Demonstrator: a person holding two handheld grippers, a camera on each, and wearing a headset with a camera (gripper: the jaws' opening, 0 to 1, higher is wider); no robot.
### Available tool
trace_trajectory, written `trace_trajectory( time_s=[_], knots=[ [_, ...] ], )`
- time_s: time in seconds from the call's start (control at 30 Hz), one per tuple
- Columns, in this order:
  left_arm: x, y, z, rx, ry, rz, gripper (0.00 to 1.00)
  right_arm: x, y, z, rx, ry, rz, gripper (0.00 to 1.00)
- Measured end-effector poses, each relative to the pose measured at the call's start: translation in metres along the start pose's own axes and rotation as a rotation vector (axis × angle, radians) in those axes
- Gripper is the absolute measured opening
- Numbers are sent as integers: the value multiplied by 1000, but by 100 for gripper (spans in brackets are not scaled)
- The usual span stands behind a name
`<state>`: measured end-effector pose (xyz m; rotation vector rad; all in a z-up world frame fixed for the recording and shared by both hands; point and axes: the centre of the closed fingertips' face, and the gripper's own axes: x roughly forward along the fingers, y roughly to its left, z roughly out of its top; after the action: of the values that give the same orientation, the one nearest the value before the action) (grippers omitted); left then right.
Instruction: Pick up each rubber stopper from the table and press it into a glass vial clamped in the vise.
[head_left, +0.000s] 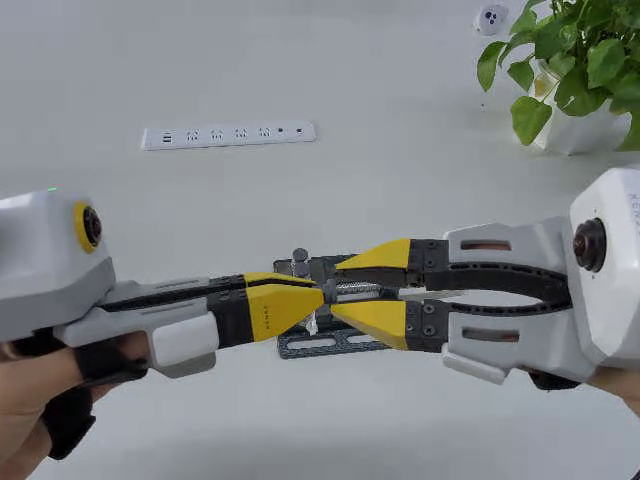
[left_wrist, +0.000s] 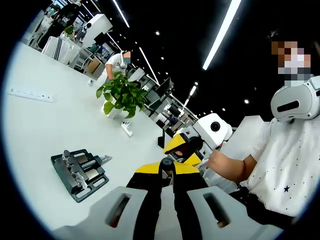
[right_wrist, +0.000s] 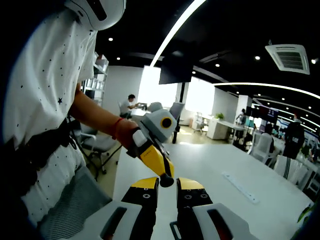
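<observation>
Dark rubber stopper (right_wrist: 166, 181) was pinched at tip of left tool (head_left: 318, 298), jaws narrow on it. In head view, tip was over vise (head_left: 318, 345) on worktop (head_left: 400, 160). Glass vials (left_wrist: 76, 173) stood clamped in vise. Right tool (head_left: 338, 289) gaped wide, empty, jaws either side of left tool's tip. Power strip (head_left: 228, 134) and potted plant (head_left: 575, 60) lay farther back.

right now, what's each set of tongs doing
left tongs: shut on a dark stopper
right tongs: open, nothing gripped
</observation>
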<state>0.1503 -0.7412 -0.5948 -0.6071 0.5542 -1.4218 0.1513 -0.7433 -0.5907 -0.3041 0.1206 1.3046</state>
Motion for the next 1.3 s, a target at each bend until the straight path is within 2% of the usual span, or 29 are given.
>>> trace_trajectory(
  time_s=[0.23, 0.57, 0.7, 1.3],
  knots=[
    [-1, -14, 6, -49, -22, -80, 4, 1, 6, 8, -9, -15, 28, 11],
    [-1, -23, 8, -74, -29, -132, 3, 1, 11, 19, -6, -45, 57, 8],
    [-3, -27, 10, -101, -36, -165, 3, 0, 13, 25, 3, -62, 68, 8],
    [-6, -35, 8, -138, -37, -219, 3, -3, 18, 33, 39, -91, 99, 7]
  ],
)
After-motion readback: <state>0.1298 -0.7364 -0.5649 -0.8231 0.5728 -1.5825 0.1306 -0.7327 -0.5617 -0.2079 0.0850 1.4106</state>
